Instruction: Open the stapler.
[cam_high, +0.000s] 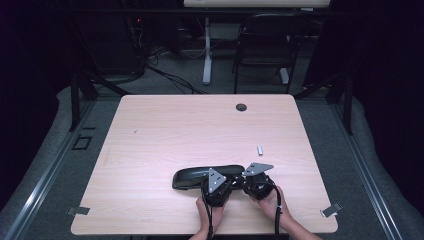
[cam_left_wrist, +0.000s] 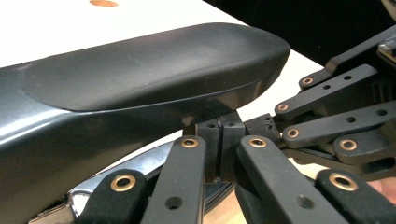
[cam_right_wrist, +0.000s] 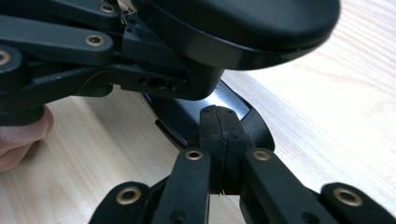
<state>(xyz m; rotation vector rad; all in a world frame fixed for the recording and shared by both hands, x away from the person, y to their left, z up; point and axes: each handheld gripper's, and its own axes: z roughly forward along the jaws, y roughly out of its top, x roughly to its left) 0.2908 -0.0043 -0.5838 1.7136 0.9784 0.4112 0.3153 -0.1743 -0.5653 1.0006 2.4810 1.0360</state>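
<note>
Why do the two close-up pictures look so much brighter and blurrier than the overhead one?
High view: dim, the room dark around the lit table. Left gripper view: table washed out white, the black case sharp with soft sheen. Right gripper view: case blurred up close, the wood grain clear.

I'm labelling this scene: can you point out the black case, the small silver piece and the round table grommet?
black case (cam_high: 192, 176), high view, left part of its lid.
small silver piece (cam_high: 260, 149), high view, its middle.
round table grommet (cam_high: 241, 107), high view, its centre.
</note>
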